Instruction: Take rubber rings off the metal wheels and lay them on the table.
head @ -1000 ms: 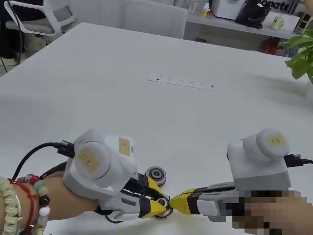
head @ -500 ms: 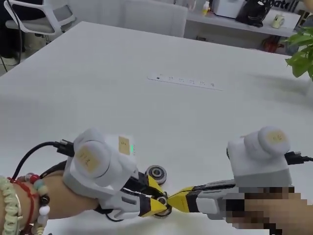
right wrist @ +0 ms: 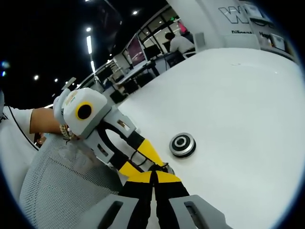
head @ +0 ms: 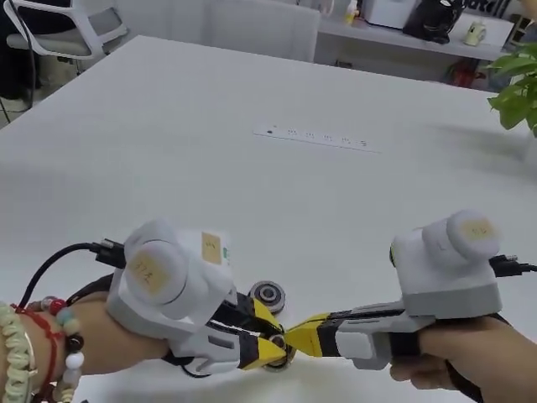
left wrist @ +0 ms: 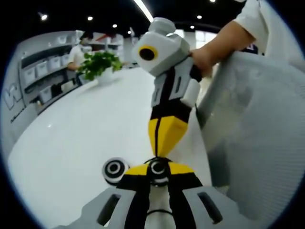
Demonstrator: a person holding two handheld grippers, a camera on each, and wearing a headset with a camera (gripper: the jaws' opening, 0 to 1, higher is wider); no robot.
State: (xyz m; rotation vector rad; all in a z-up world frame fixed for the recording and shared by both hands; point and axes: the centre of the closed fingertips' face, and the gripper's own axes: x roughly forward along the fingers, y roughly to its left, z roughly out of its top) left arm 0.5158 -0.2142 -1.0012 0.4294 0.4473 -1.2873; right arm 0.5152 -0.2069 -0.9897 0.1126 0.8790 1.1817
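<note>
The metal wheel point(left wrist: 158, 168) is at the near edge of the desk point(head: 252, 193), clamped between your left gripper's point(head: 267, 351) fingers. Your right gripper's point(right wrist: 153, 174) fingers are pressed together at its rim; I cannot tell whether they pinch any rubber. A second wheel point(head: 268, 295) lies just beside.

light: bright, even, overhead ceiling lamps point(left wrist: 143, 8) | shadows: soft on table point(head: 210, 109) | gripper views: fisheye-bent edges
</note>
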